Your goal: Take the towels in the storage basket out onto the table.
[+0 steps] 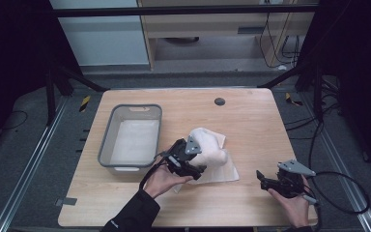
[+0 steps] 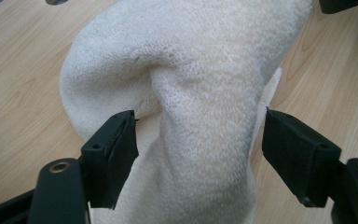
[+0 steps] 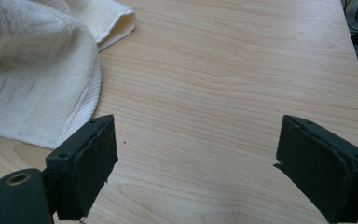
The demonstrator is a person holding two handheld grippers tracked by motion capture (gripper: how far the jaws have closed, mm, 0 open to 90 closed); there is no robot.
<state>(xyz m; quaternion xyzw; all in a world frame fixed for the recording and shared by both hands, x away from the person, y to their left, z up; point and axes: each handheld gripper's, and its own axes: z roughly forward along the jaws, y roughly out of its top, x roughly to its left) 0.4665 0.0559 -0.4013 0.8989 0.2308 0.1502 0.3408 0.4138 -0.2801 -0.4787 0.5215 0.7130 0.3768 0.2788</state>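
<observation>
The left gripper (image 1: 199, 168) stood with its 2 jaws spread wide around a raised ridge of the white towel (image 1: 211, 152); in the left gripper view one pad (image 2: 114, 149) brushed the cloth's left flank while the other stood clear of its right side, so nothing was pinched. The towel (image 2: 186, 93) lay bunched in a soft hump near the middle of the wooden table (image 1: 251, 121), with a flat hem trailing out toward 5 o'clock of the hump. The right gripper (image 1: 265, 182) rested low at about 4 o'clock of the towel, its jaws also wide apart and empty over bare wood, the towel's rounded edge (image 3: 37, 84) lying off at its 10 o'clock. The grey bin (image 1: 107, 140), lined with something pale, sat just at 9 o'clock of the towel. The work in hand looked like gathering the towel for the bin. To do that well, the left gripper would probably need to settle lower so both pads bracketed a thick fold rather than a loose skin of loops, then close squarely. The right gripper could usefully take the trailing hem, since a 1-sided lift risked the cloth unrolling and dragging across the bin's rim.
</observation>
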